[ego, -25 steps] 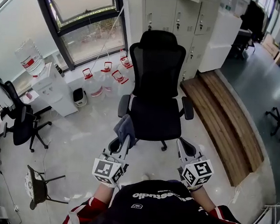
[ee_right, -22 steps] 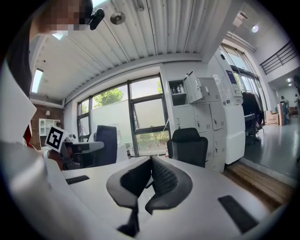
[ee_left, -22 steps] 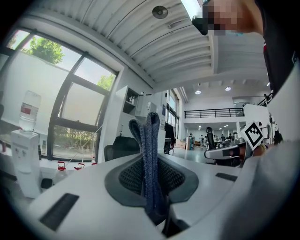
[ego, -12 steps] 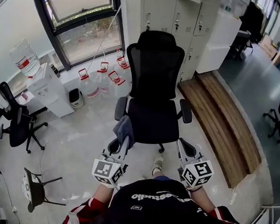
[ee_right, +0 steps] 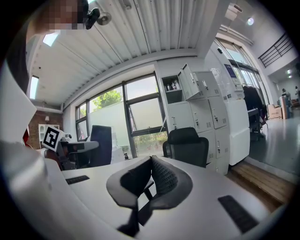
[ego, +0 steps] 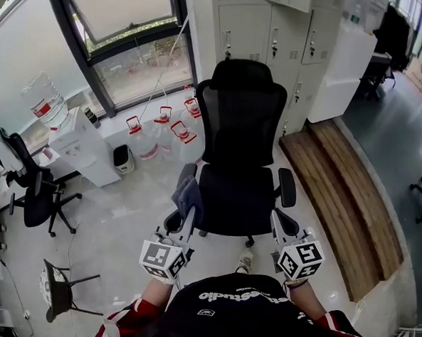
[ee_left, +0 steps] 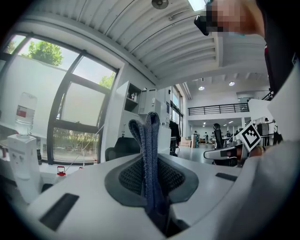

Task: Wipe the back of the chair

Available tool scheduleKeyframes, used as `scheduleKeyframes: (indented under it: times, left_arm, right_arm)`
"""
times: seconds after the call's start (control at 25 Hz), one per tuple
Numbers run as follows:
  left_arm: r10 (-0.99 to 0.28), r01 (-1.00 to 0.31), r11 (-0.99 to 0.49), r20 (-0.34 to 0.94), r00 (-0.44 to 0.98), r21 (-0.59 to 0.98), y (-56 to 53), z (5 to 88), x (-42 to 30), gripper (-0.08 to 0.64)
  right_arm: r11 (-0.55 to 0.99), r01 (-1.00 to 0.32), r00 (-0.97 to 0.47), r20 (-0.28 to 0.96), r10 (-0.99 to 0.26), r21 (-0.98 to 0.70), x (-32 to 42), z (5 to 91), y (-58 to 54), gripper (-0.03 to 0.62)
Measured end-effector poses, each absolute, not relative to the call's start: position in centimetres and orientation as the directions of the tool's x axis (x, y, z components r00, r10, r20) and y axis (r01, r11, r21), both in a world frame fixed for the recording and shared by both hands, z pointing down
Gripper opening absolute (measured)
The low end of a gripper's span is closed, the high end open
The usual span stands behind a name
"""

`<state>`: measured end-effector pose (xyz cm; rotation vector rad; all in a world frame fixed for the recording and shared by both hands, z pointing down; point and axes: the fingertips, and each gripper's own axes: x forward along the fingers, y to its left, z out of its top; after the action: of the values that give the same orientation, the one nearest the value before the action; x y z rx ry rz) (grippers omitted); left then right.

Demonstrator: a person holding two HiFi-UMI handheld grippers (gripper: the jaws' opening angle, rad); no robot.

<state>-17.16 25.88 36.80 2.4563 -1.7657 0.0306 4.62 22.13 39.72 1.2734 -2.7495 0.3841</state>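
Observation:
A black mesh office chair (ego: 241, 123) stands ahead of me, its seat toward me and its tall back (ego: 243, 109) facing the lockers; its top also shows in the right gripper view as the chair (ee_right: 186, 144). My left gripper (ego: 185, 214) is shut on a folded grey-blue cloth (ego: 189, 193), which sticks up between the jaws as the cloth (ee_left: 147, 154), beside the chair's left armrest. My right gripper (ego: 281, 224) is shut with nothing in it, near the right armrest (ego: 287, 187).
White lockers (ego: 273, 33) and a window (ego: 120, 23) stand behind the chair. Water jugs (ego: 160, 129) and a dispenser (ego: 77, 138) sit at the left, a wooden platform (ego: 345, 187) at the right. Another black chair (ego: 31, 189) and a stool (ego: 57, 290) stand on the left floor.
The chair has shifted slightly in view and now sits a little nearer and lower. Both grippers kept their pose, the cloth still held in the left one.

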Motion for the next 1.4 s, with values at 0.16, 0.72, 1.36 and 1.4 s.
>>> scheduleKeyframes:
  times: [0.16, 0.72, 1.36, 1.4]
  left_arm:
    - [-0.947, -0.949, -0.307, 0.077, 0.311, 0.068, 20.8, 35.9, -15.7, 0.061]
    - [-0.959, -0.967, -0.253, 0.125, 0.253, 0.017, 8.7, 35.8, -11.3, 0.061]
    - [-0.960, -0.976, -0.216, 0.182, 0.214, 0.006, -2.4, 38.8, -15.3, 0.061]
    - [-0.960, -0.976, -0.219, 0.179, 0.217, 0.008, -3.4, 38.8, -15.7, 0.061]
  right_arm:
    - [0.634, -0.752, -0.659, 0.171, -0.733, -0.181, 6.0, 38.8, 16.5, 0.015]
    - [0.669, -0.714, -0.699, 0.153, -0.699, -0.208, 10.6, 38.9, 3.6, 0.015]
    - [0.645, -0.728, -0.684, 0.183, -0.706, -0.231, 9.3, 40.7, -5.8, 0.015]
    - [0.642, -0.732, -0.680, 0.184, -0.710, -0.229, 9.0, 40.7, -6.7, 0.015]
